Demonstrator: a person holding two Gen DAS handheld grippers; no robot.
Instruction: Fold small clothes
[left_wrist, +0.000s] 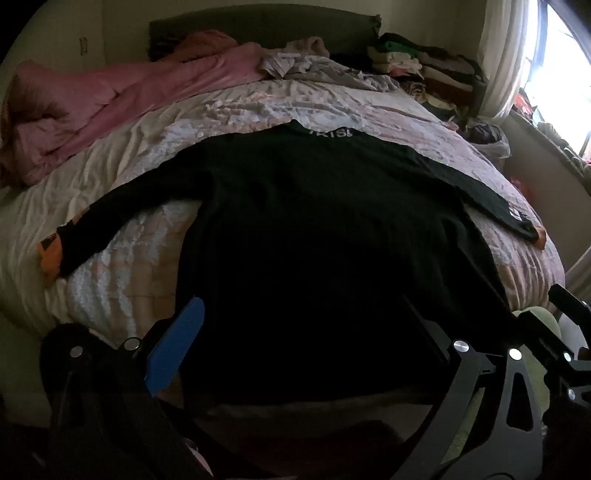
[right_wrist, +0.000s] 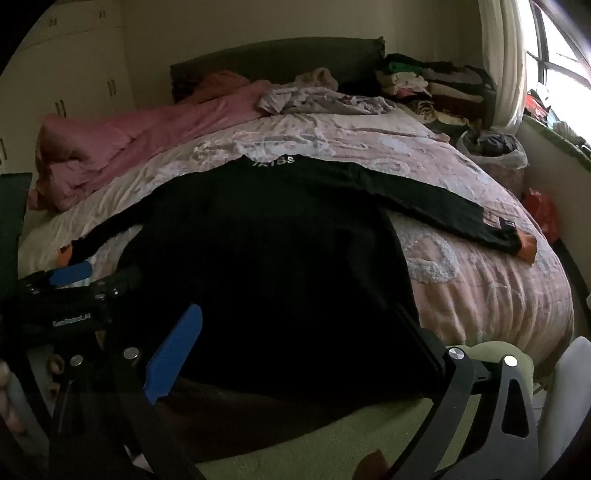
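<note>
A black long-sleeved shirt (left_wrist: 314, 221) lies flat on the bed with its collar away from me and both sleeves spread out. Each sleeve ends in an orange cuff (left_wrist: 48, 254). My left gripper (left_wrist: 299, 332) hovers open over the shirt's near hem toward the left side, its blue pad (left_wrist: 177, 343) clear of the cloth. The right wrist view shows the same shirt (right_wrist: 266, 240) with my right gripper (right_wrist: 295, 339) open over the hem toward the right. The left gripper (right_wrist: 74, 284) also shows at the left edge of that view. No cloth is pinched.
A pinkish patterned bedspread (left_wrist: 369, 107) covers the bed. A pink blanket (left_wrist: 110, 99) is bunched at the far left and loose pale clothes (left_wrist: 295, 62) lie near the headboard. Stacked clothes (left_wrist: 424, 62) sit at the far right by the window. A green rug (right_wrist: 332, 435) lies below the bed's edge.
</note>
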